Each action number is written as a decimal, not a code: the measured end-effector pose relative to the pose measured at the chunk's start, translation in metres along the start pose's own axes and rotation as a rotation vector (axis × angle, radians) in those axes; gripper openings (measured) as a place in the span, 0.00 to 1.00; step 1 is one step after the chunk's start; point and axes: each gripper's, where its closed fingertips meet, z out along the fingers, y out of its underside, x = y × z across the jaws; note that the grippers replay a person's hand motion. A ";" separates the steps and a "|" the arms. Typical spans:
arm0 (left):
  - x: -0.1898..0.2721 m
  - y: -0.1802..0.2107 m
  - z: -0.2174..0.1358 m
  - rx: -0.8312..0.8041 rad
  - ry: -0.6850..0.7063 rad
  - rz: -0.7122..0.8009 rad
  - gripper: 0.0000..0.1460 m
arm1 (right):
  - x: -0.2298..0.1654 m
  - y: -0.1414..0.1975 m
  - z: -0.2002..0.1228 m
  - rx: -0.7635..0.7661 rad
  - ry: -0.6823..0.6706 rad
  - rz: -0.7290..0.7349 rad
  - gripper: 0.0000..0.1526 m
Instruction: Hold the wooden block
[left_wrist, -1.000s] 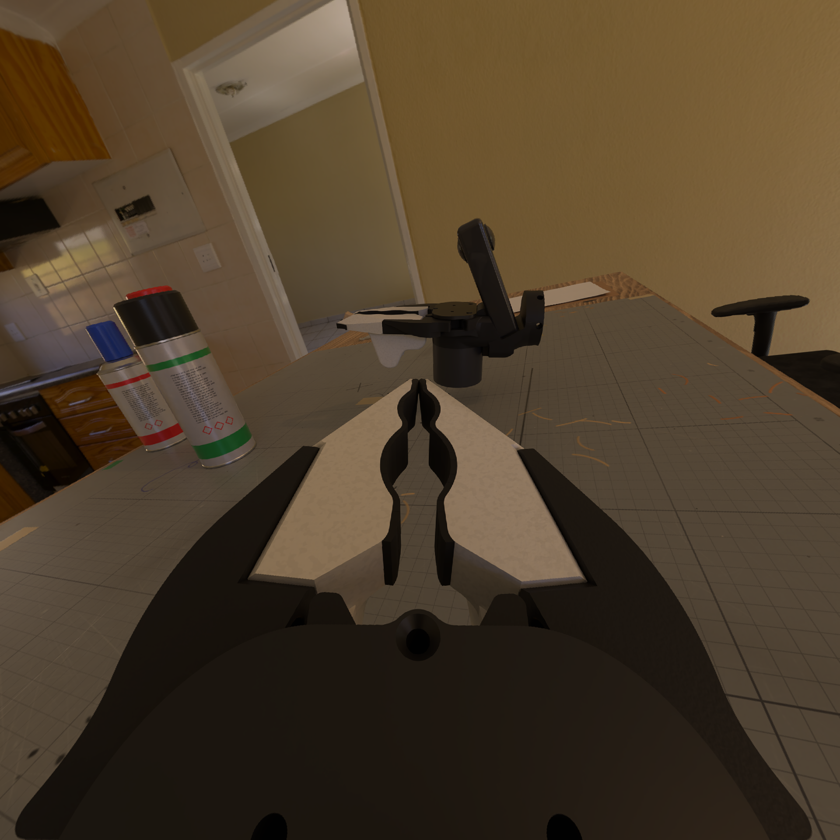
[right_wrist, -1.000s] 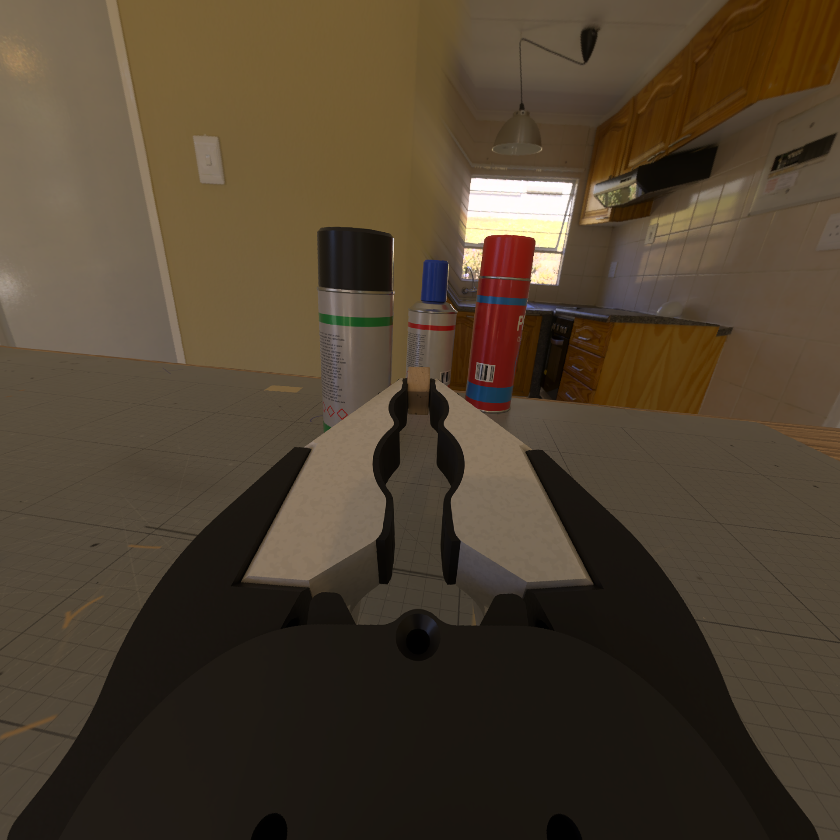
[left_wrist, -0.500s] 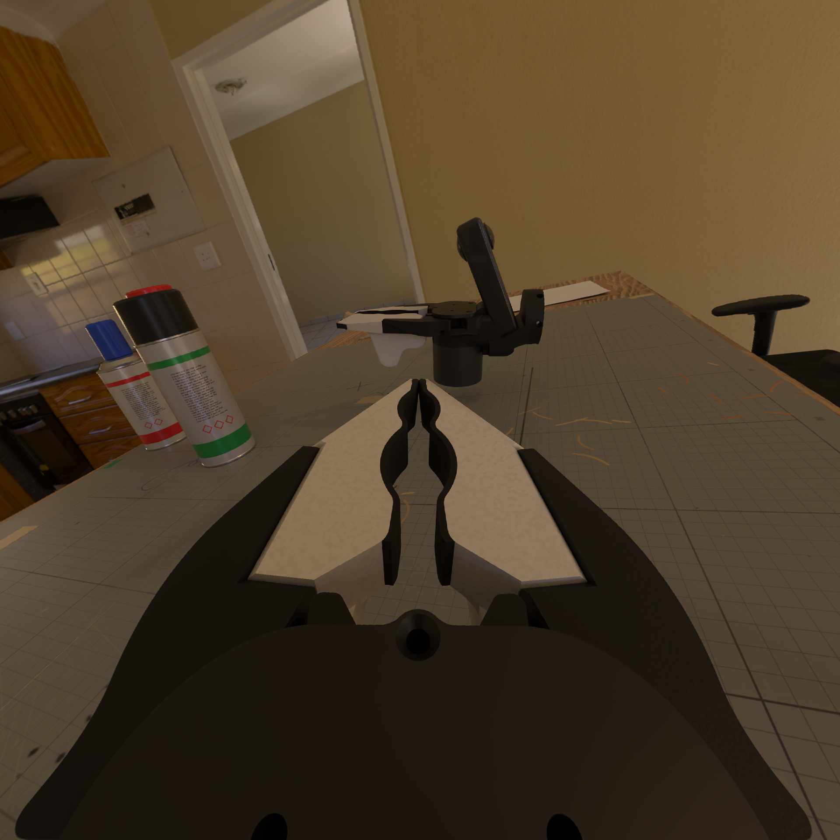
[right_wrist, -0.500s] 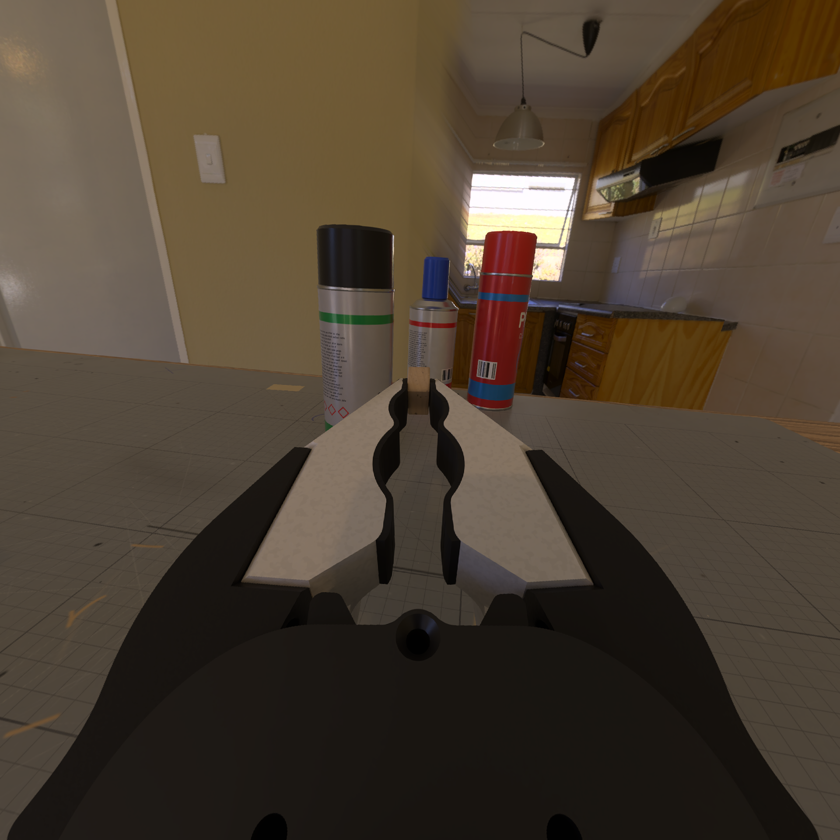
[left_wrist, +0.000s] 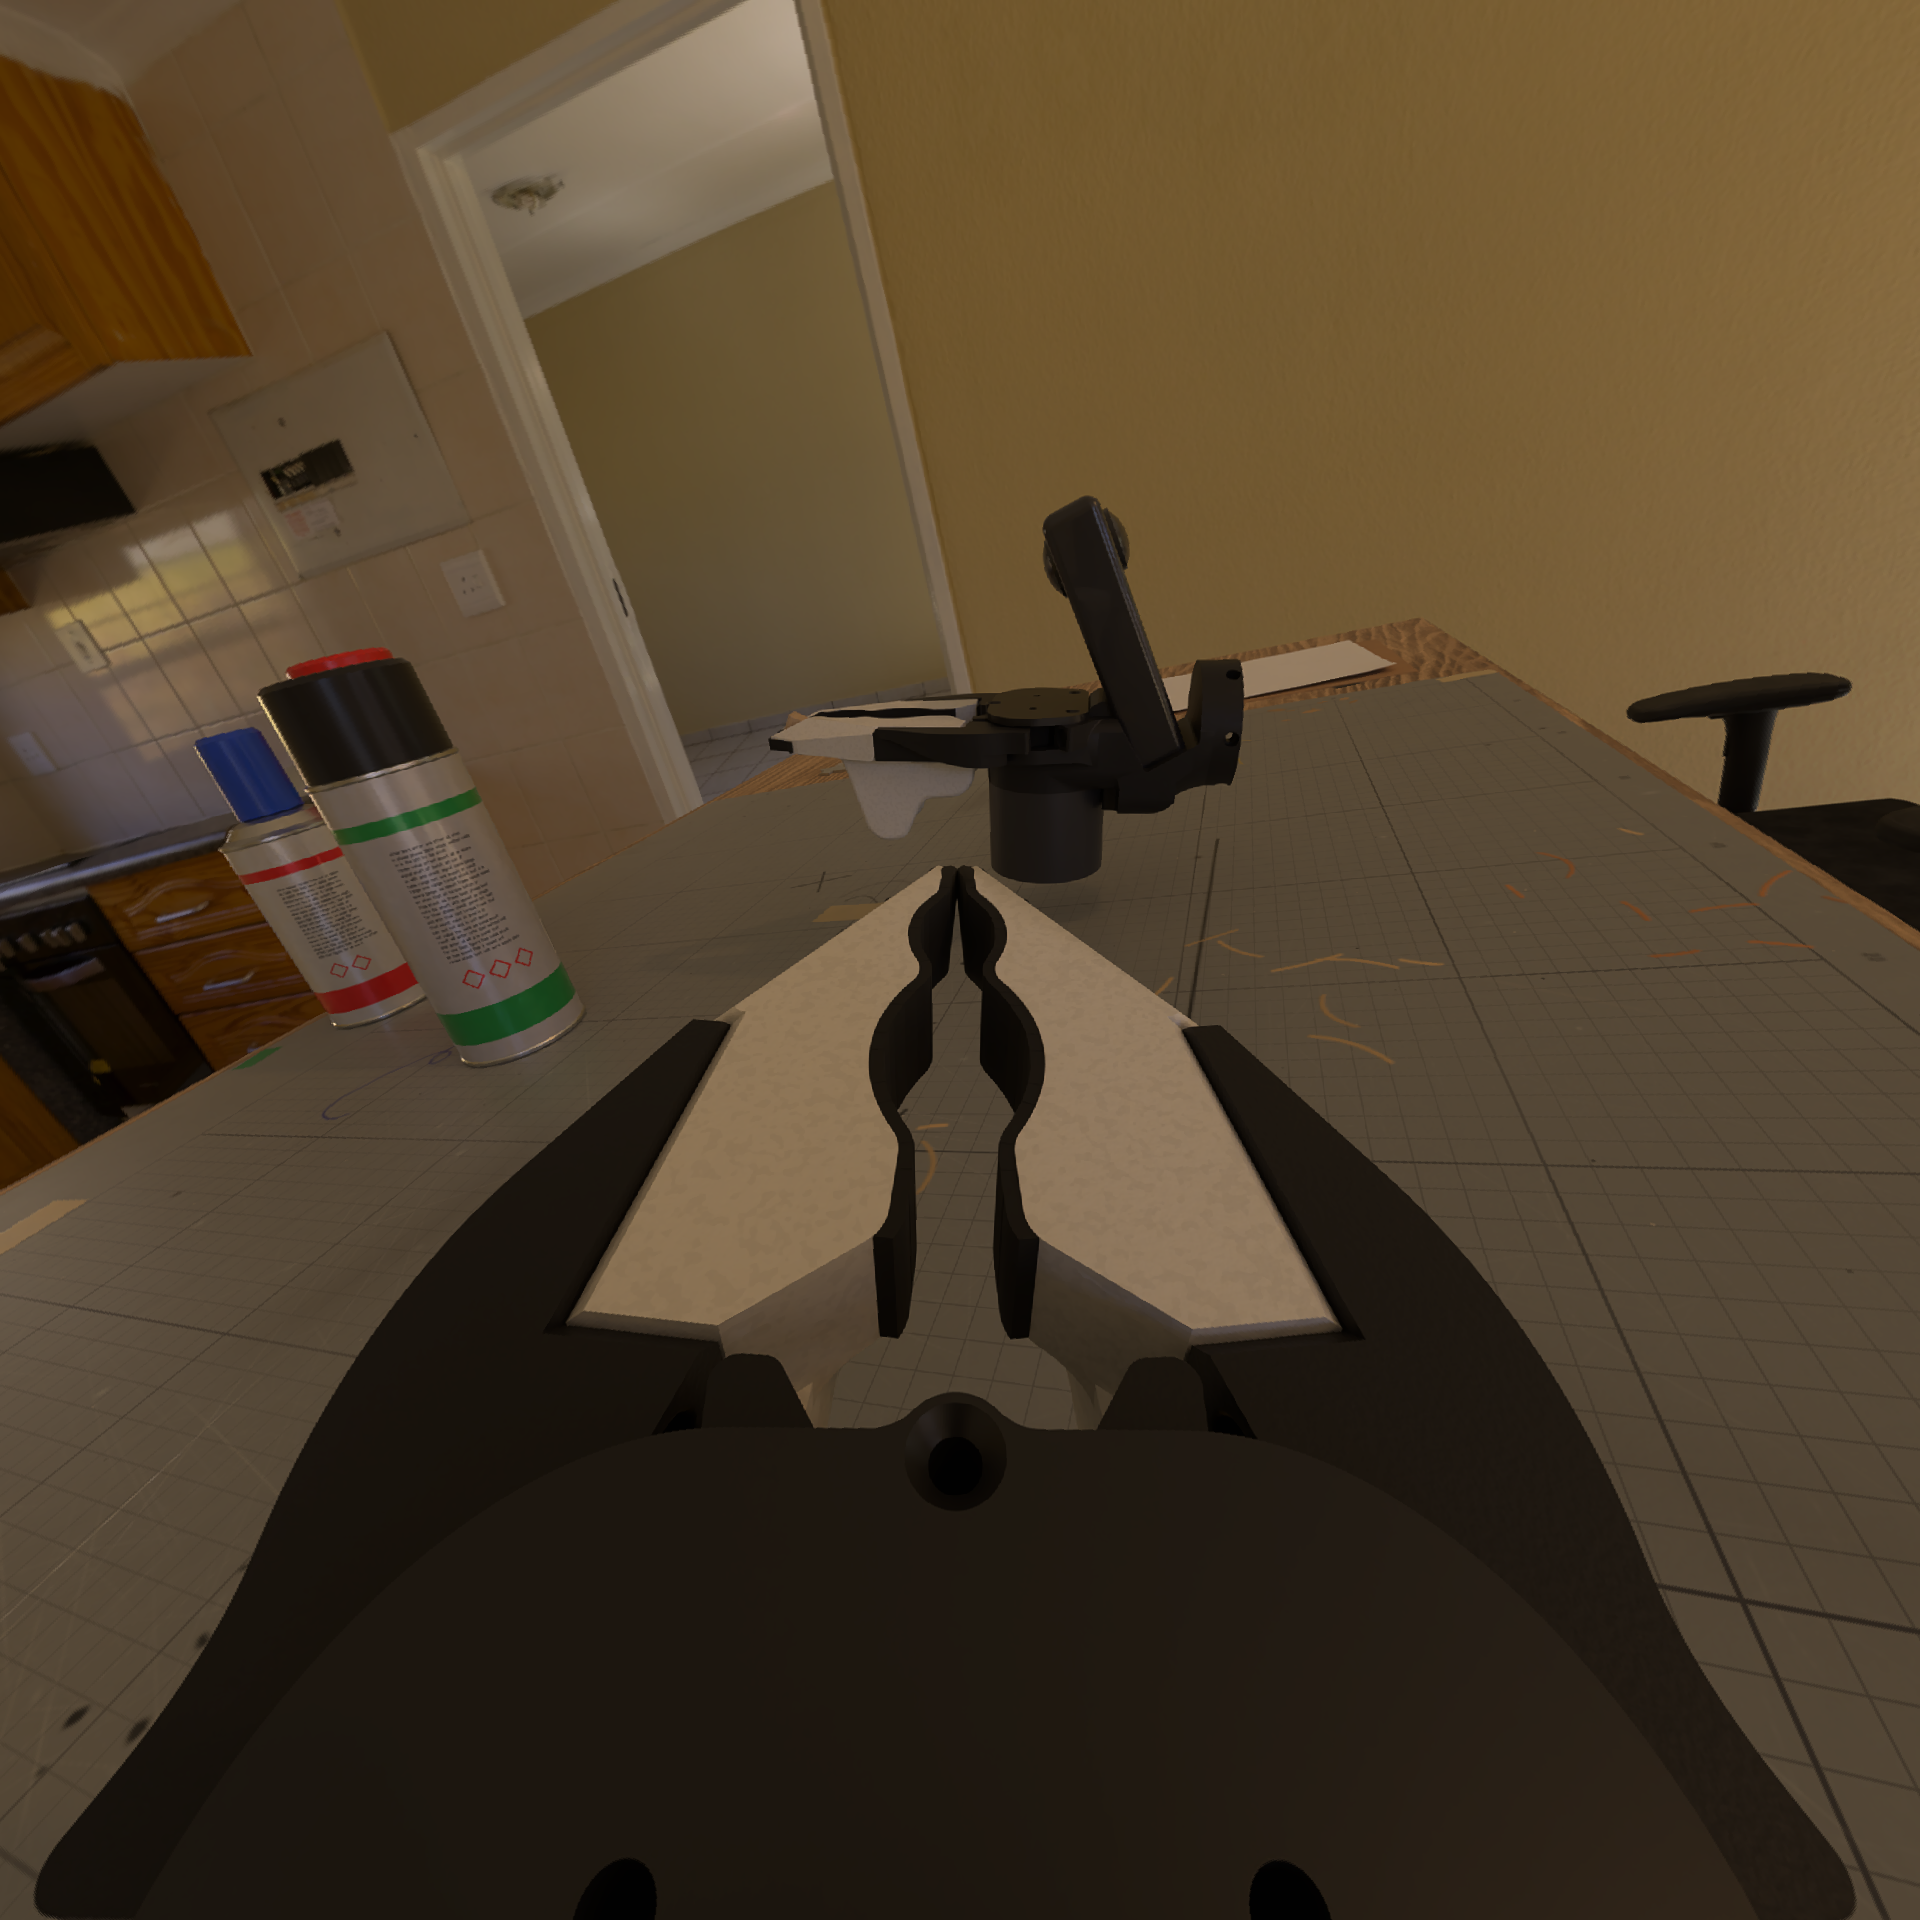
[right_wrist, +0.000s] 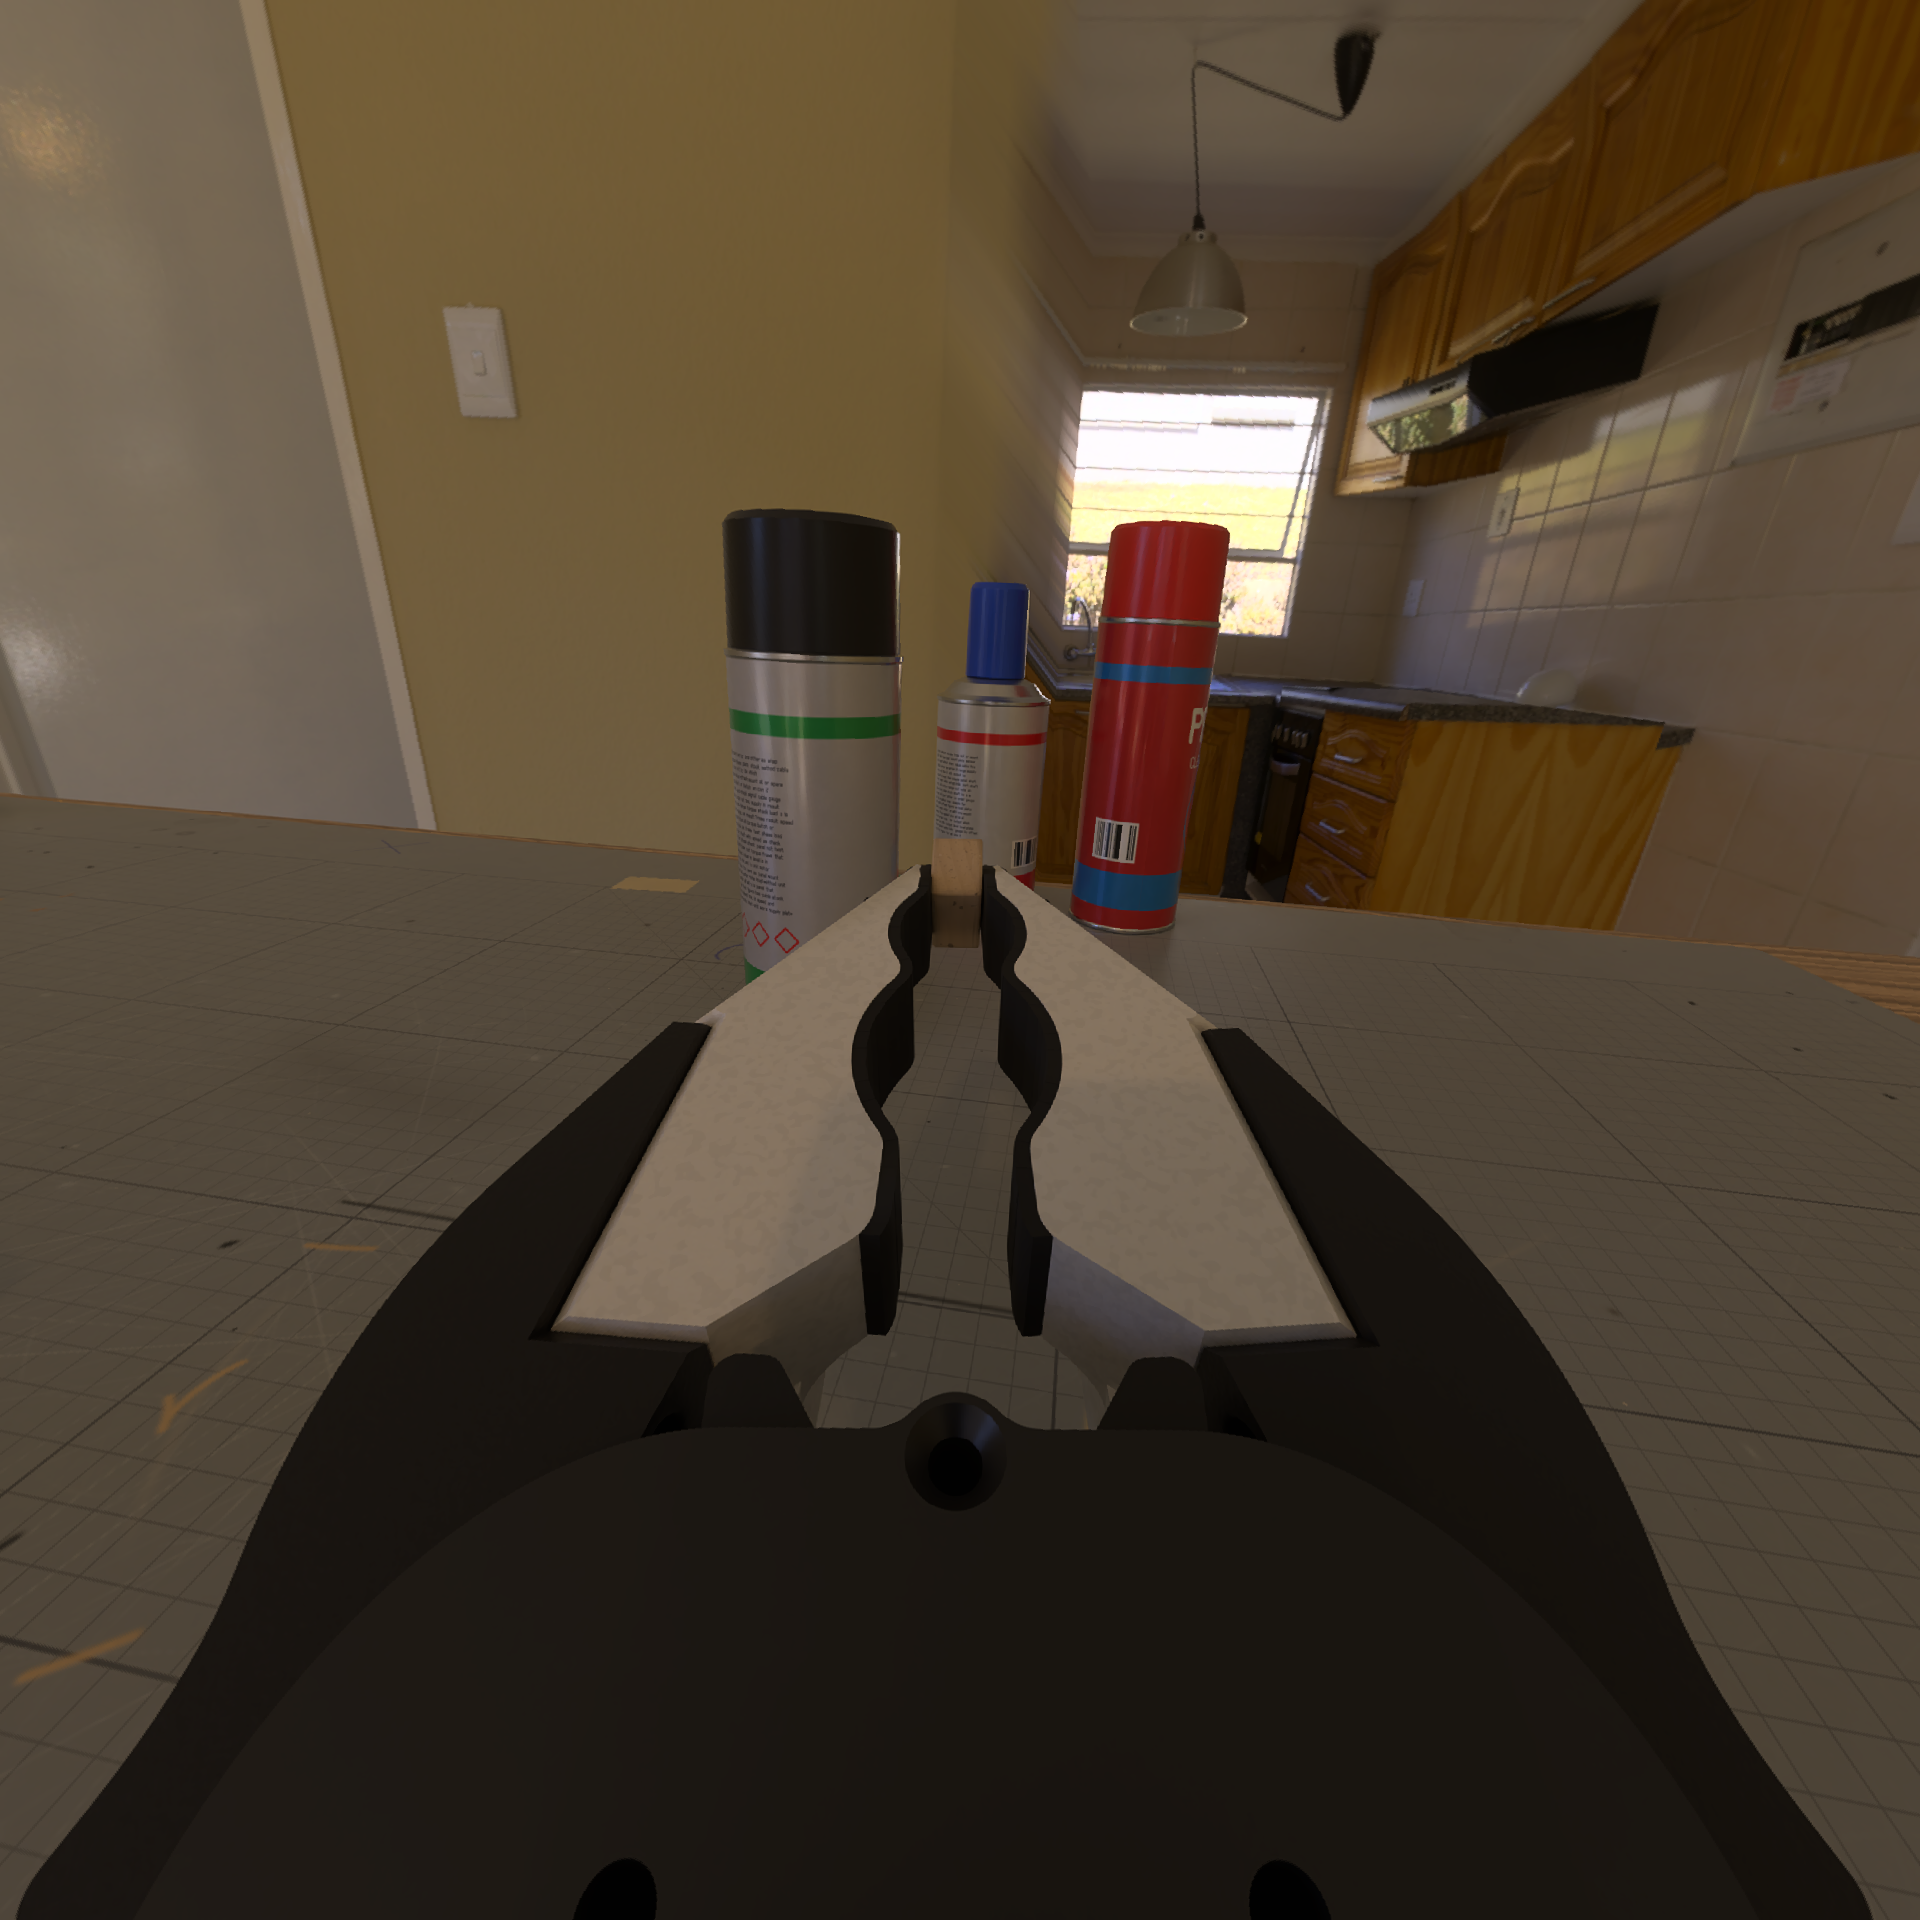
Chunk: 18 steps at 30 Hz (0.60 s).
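A small pale wooden block (right_wrist: 956, 891) sits between the tips of my right gripper (right_wrist: 956, 883), which is shut on it above the grey cutting mat (right_wrist: 312, 1039). In the left wrist view my left gripper (left_wrist: 957, 878) is shut and empty, low over the mat (left_wrist: 1558, 1143). The right gripper (left_wrist: 800, 732) also shows there farther off, side on, hovering above the mat; the block is hidden in that view.
Three spray cans stand on the mat: a black-capped one with a green band (right_wrist: 812, 727) (left_wrist: 416, 862), a blue-capped one (right_wrist: 992, 743) (left_wrist: 296, 883) and a red one (right_wrist: 1148, 727). A black office chair (left_wrist: 1766, 769) stands by the table's right edge.
The right wrist view has risen and tilted slightly, with the block still between the tips. The left gripper has not moved.
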 end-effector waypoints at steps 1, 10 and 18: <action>0.000 0.000 0.000 0.000 0.000 0.000 0.00 | 0.000 0.000 0.000 0.000 0.000 0.000 0.05; 0.000 0.000 0.000 0.000 0.000 0.000 0.00 | -0.001 0.000 0.000 -0.001 -0.002 -0.006 0.05; 0.001 0.000 0.000 0.000 0.004 -0.001 0.00 | -0.001 0.000 0.000 -0.002 -0.003 -0.006 0.05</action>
